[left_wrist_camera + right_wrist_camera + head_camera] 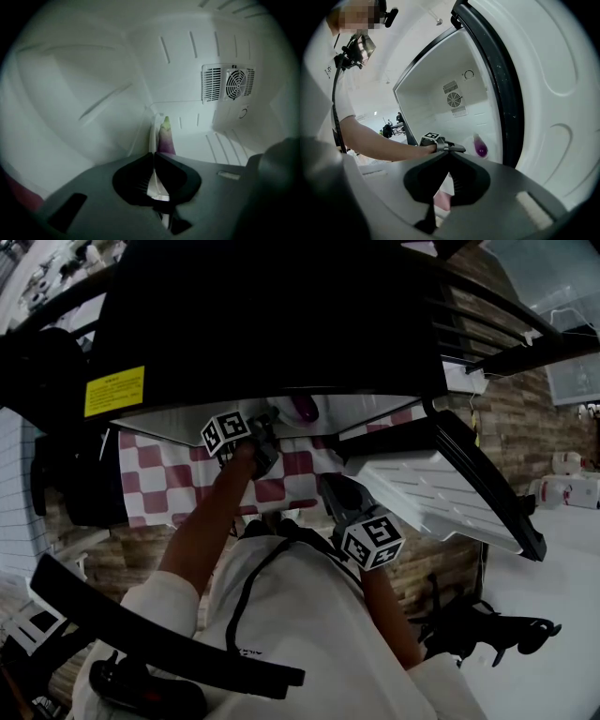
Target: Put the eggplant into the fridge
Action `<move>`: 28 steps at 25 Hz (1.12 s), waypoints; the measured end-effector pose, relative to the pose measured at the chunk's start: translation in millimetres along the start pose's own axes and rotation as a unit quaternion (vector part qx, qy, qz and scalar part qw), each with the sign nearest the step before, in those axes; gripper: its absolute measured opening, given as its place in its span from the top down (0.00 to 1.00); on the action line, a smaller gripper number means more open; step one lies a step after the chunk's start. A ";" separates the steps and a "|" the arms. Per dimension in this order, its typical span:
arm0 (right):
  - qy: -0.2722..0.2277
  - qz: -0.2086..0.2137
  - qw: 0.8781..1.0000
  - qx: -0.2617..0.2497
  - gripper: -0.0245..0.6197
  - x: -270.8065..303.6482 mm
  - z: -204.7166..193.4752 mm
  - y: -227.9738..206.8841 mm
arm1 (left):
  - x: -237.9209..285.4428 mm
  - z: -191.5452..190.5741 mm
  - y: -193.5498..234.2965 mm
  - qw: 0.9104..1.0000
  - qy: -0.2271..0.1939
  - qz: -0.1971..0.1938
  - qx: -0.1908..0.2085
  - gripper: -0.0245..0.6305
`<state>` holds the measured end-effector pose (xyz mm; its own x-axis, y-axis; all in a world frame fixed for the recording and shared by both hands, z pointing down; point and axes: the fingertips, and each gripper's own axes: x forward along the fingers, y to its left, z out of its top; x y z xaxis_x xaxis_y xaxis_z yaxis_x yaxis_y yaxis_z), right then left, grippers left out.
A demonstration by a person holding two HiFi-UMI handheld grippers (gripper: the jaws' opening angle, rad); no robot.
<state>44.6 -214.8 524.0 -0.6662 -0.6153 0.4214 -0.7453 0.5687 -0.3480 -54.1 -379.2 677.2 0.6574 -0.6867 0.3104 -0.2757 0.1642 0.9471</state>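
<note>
We find the left gripper [153, 154] clenched; the eggplant [166, 136] stands upright just beyond, at one o'clock. The right gripper [447, 154], also clenched, is farther off.

Smooth white plastic fridge [93, 70], glossy eggplant [481, 149]

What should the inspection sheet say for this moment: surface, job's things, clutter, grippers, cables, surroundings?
Surface: white ribbed fridge floor.
Job's things: eggplant inside the fridge, stem end up; fridge door open.
Clutter: nothing seen.
Grippers: left gripper inside the fridge, shut and empty, eggplant ahead of its tips; right gripper outside the fridge, shut and empty.
Cables: black cable down the person's shirt.
Surroundings: fan vent in the fridge's back wall; red-and-white checkered cloth; brick-pattern wall.
</note>
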 end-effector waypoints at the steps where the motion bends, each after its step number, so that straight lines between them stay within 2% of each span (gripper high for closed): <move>1: -0.001 0.000 1.000 0.000 0.95 -0.8 0.1 -0.5 | 0.3 0.3 1.2 1.000 -0.002 0.007 0.000 0.94; 4: -0.002 -0.002 1.000 0.002 0.95 -3.4 -0.1 -3.6 | 2.0 0.3 1.5 1.000 -0.003 0.023 0.004 0.93; 14: -0.013 -0.006 1.000 0.007 0.95 -8.9 1.9 -8.5 | 7.9 4.1 -8.8 0.998 -0.002 0.048 0.035 0.72; 19: -0.015 -0.004 1.000 0.008 0.95 -9.1 1.7 -8.1 | 9.0 7.4 -15.2 0.998 -0.007 0.045 0.049 0.64; 25: -0.016 -0.004 1.000 0.008 0.95 -11.1 1.1 -9.2 | 10.1 13.7 -17.3 0.997 -0.009 0.041 0.061 0.61; 28: -0.018 -0.002 1.000 0.008 0.95 -10.5 1.7 -8.4 | 8.1 14.5 -16.7 0.996 -0.009 0.049 0.072 0.55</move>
<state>57.8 -214.0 521.1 -0.6639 -0.6369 0.3919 -0.7477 0.5581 -0.3598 -54.3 -397.7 662.7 0.6093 -0.6855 0.3985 -0.4371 0.1289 0.8901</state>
